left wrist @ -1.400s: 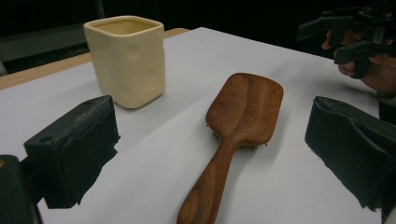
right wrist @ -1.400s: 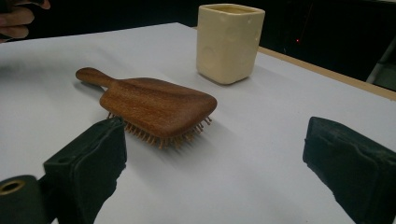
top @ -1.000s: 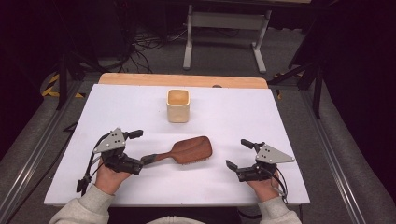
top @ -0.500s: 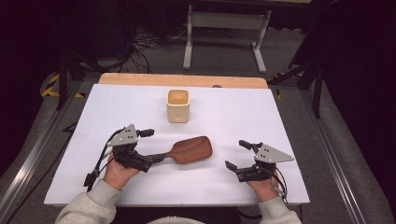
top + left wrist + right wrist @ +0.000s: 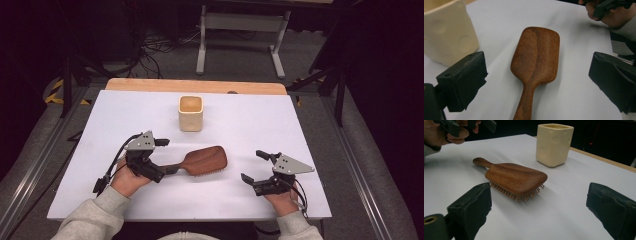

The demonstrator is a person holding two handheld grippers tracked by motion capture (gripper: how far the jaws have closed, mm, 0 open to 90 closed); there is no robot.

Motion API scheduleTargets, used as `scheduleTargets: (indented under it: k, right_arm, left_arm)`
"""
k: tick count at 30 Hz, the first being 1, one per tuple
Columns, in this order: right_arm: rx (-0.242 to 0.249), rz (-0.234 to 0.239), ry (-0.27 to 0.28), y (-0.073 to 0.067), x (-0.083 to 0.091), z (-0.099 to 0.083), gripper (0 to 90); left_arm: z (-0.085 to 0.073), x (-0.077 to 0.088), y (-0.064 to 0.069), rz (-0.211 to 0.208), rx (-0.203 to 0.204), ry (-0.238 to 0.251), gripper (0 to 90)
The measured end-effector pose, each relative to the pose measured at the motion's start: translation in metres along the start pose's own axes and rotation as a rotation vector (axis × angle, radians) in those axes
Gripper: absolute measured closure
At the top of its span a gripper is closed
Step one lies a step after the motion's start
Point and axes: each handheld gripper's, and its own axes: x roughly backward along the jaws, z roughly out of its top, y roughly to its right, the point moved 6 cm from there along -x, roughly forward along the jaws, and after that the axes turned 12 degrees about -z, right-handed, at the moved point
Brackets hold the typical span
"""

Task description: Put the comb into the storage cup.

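Wooden hairbrush (image 5: 200, 161) lies bristles-down on the white table (image 5: 310, 125), handle between the gaping, unclenched jaws of the left gripper (image 5: 165, 155); right gripper (image 5: 254, 166) hovers nearby, released, grasping nothing.

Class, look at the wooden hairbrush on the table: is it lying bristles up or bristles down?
Bristles down. The hairbrush shows its smooth wooden back upward, and the bristles poke out underneath against the table.
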Motion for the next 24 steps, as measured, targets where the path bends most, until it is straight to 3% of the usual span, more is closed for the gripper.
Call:
scheduleTargets:
  k: [4,11,18,24]
  right_arm:
    - [0.0,0.008,0.0,-0.001,0.0,0.0,6.7]
    - [-0.003,0.02,-0.004,-0.002,-0.001,0.0,7.0]
    - [-0.005,0.033,-0.007,-0.003,-0.001,-0.001,7.2]
    - [-0.007,0.04,-0.008,-0.003,-0.002,-0.001,7.3]
  left_arm:
    - [-0.003,-0.003,-0.003,-0.022,0.016,-0.039,4.3]
    - [-0.007,-0.009,-0.005,-0.005,-0.015,-0.158,6.7]
    - [-0.011,-0.017,-0.008,-0.038,-0.015,-0.252,11.7]
    - [-0.014,-0.024,-0.012,-0.042,-0.018,-0.33,11.9]
